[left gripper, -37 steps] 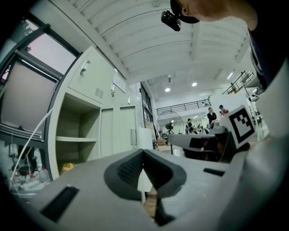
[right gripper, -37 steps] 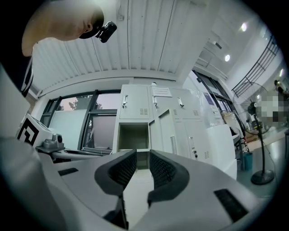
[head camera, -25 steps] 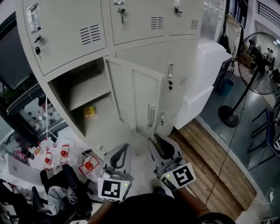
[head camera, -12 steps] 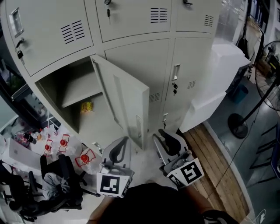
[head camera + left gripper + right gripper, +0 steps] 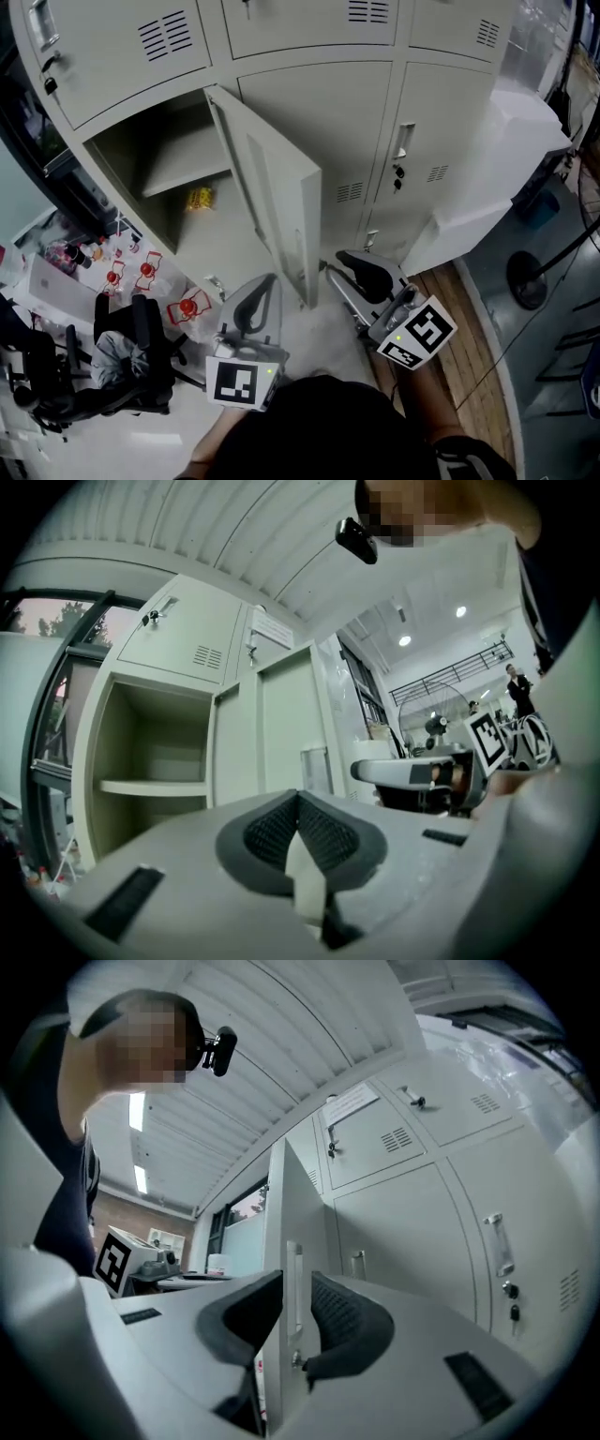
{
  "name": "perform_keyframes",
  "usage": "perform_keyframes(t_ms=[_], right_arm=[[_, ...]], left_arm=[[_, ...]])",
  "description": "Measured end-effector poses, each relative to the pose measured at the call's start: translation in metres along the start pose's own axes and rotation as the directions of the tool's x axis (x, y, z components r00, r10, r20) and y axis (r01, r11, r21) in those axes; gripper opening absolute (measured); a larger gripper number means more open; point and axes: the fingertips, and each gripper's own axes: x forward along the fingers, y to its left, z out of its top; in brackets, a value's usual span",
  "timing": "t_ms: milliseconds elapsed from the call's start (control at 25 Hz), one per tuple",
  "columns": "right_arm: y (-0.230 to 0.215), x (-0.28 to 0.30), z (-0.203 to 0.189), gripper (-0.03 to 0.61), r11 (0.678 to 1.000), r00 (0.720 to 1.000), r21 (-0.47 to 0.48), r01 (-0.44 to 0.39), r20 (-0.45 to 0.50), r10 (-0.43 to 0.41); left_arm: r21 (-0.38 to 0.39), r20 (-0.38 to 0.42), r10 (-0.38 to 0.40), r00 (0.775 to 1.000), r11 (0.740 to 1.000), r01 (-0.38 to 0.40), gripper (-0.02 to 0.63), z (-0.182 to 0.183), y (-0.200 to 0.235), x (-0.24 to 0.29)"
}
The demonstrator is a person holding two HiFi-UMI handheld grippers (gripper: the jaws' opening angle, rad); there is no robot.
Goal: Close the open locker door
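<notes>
The grey locker door [image 5: 272,187] stands half open, swung out from its compartment [image 5: 159,159], which holds a shelf and a small yellow packet [image 5: 199,198]. My right gripper [image 5: 349,265] sits low, just right of the door's free lower edge. In the right gripper view the door [image 5: 281,1232] with its handle shows in the gap of the gripper [image 5: 295,1307], whose jaws are opening without pressing on it. My left gripper [image 5: 255,300] hangs below the door, apart from it. Its pads meet with nothing between them in the left gripper view [image 5: 298,803].
Closed lockers [image 5: 319,122] fill the wall to the right of the door. A white box [image 5: 506,159] and wooden planking [image 5: 469,319] lie at right. A black chair [image 5: 141,366] and red-and-white packets [image 5: 187,307] are on the floor at left.
The door has swung away from the neighbouring lockers toward its compartment. Both grippers stay low in front of it, the right one now a little farther right.
</notes>
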Motion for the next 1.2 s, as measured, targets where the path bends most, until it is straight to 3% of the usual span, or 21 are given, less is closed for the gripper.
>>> perform_keyframes(t_ms=[200, 600, 1200], right_arm=[[0.01, 0.011, -0.006, 0.103, 0.993, 0.992, 0.024, -0.115, -0.044, 0.116], [0.027, 0.022, -0.015, 0.103, 0.985, 0.983, 0.026, -0.17, -0.069, 0.172], [0.071, 0.045, -0.022, 0.101, 0.947, 0.944, 0.045, -0.319, -0.074, 0.321]], left_arm=[[-0.002, -0.029, 0.04, 0.999, 0.999, -0.04, 0.0, -0.001, 0.006, -0.006], [0.018, -0.041, 0.048, 0.998, 0.999, -0.047, 0.0, -0.003, 0.004, -0.012], [0.026, -0.058, 0.087, 0.995, 0.996, -0.085, 0.0, -0.006, 0.009, -0.024]])
